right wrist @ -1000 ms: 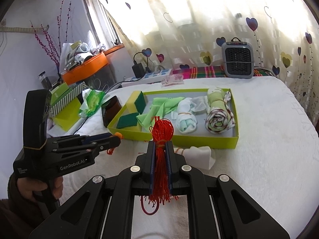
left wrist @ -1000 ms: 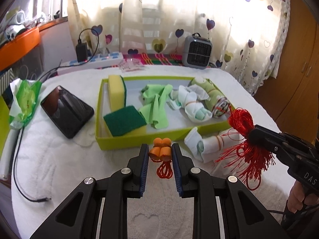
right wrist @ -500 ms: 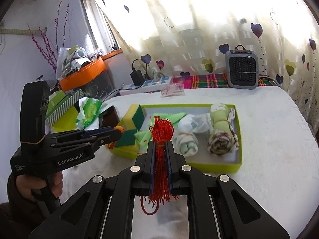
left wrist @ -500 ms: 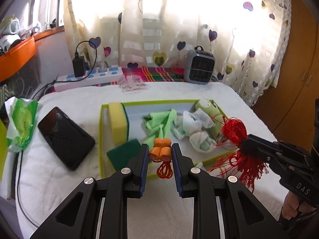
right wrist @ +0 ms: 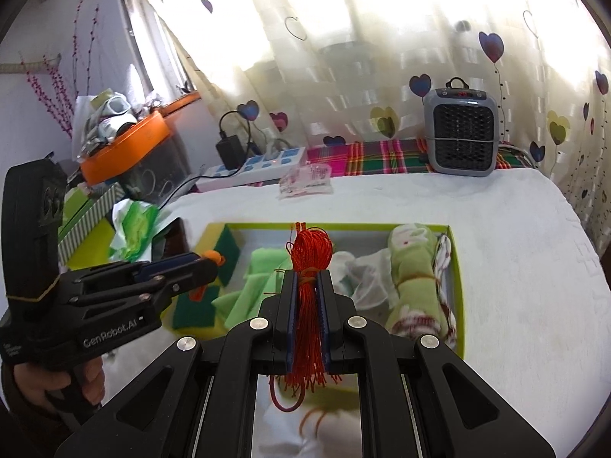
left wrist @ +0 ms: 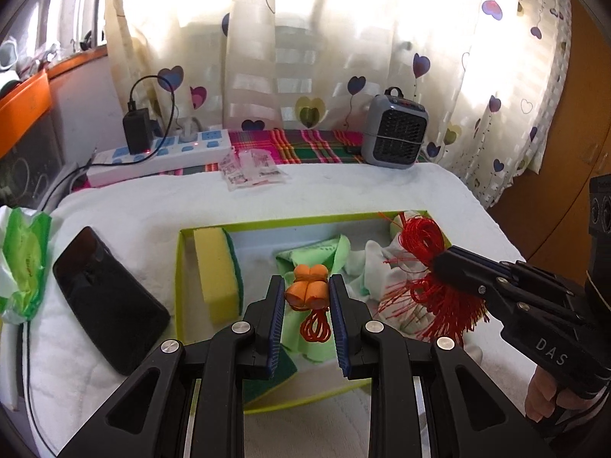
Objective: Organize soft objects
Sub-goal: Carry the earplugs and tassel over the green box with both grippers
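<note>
Grippers both loaded, w/ each hovering over the green tray (left wrist: 183,267). Your left gripper (left wrist: 307,297) pinches the orange knot ornament (left wrist: 308,289) btwn its pads, red cord loop dangling below. Your right gripper (right wrist: 305,305) is clamped on the red tassel (right wrist: 310,290), fingers nearly together. Tray already has yellow sponge (left wrist: 215,267), green cloth (right wrist: 252,290) & rolled towel (right wrist: 414,278).
</note>
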Available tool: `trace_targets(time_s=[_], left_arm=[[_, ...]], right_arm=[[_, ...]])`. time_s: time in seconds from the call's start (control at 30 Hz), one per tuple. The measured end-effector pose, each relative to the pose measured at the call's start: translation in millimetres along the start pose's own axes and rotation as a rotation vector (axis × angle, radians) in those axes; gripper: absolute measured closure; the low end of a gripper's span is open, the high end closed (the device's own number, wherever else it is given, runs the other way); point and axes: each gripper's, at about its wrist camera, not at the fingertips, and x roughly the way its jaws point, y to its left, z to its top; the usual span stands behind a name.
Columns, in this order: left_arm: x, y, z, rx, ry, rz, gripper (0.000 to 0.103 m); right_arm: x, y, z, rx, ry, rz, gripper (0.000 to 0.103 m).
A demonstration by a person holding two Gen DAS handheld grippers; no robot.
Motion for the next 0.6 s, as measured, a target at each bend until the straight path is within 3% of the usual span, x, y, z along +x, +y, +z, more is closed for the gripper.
trace_targets(time_s=[0.6], left_arm=[[46.8,5.2,15.8,-0.010,0.062,0.059,0.081]], right_arm=[[51.0,-24.8,14.9,0.052,0.069,-0.067,0.092]])
